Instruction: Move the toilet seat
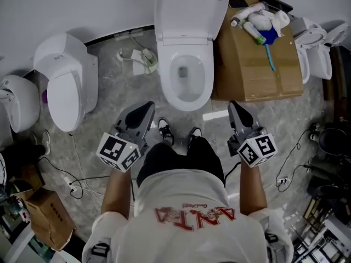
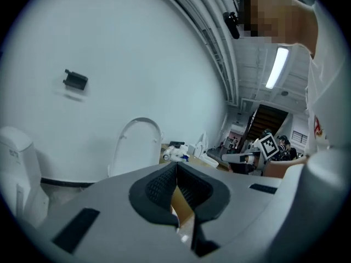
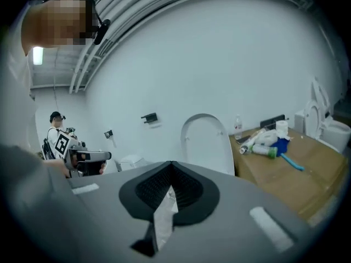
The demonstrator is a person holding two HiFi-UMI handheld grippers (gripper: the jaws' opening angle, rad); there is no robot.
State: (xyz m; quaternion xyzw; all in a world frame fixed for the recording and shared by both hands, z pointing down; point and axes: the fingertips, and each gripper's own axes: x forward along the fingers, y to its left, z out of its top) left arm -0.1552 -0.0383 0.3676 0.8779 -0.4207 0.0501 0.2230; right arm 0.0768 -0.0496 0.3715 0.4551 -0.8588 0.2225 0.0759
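A white toilet stands at the wall straight ahead, its bowl (image 1: 186, 78) open. Its lid (image 1: 190, 7) is raised upright against the wall and also shows as a tall white oval (image 2: 137, 142) (image 3: 207, 140) in both gripper views. I cannot tell a separate seat ring from the bowl's rim. My left gripper (image 1: 149, 107) hovers short of the bowl's front left, shut and empty. My right gripper (image 1: 232, 105) hovers at the front right, also shut with nothing in it. In their own views the left gripper (image 2: 176, 166) and the right gripper (image 3: 171, 166) show pads pressed together.
A cardboard box (image 1: 258, 64) with bottles and a blue brush stands right of the toilet. A second toilet (image 1: 68, 81) sits at the left, more white fixtures (image 1: 315, 48) at the far right. Cables and paper (image 1: 140, 59) lie on the floor. My shoes (image 1: 164, 131) stand before the bowl.
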